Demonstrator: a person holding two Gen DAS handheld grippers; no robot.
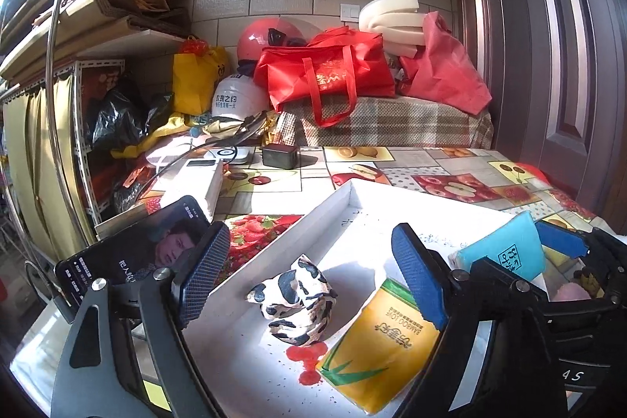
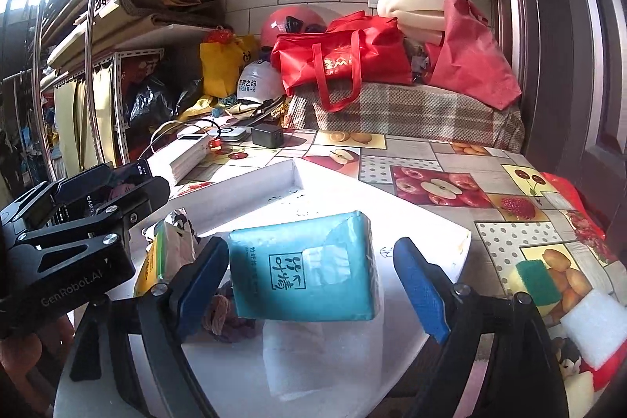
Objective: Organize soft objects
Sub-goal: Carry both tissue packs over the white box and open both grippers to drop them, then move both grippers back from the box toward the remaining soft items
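Note:
A white shallow tray (image 1: pixel 313 218) lies on the fruit-print table. In it sit a black-and-white cow-print cloth (image 1: pixel 298 300) and a yellow tissue pack (image 1: pixel 380 343). My left gripper (image 1: pixel 309 281) is open above the cow-print cloth, touching nothing. A teal tissue pack (image 2: pixel 305 269) stands between the fingers of my right gripper (image 2: pixel 313 285), which is open; the pack touches the left pad and clears the right one. The teal pack (image 1: pixel 505 249) and the right gripper (image 1: pixel 560 261) also show in the left wrist view. A brown knitted piece (image 2: pixel 223 316) lies under the pack.
A phone (image 1: pixel 133 257) leans at the tray's left, by white boxes (image 1: pixel 196 183) and a black charger (image 1: pixel 280 155). Red bags (image 1: pixel 329 69), helmets and foam stand behind. A green sponge (image 2: pixel 539 281) and white foam block (image 2: pixel 591 328) lie right of the tray (image 2: pixel 450 222).

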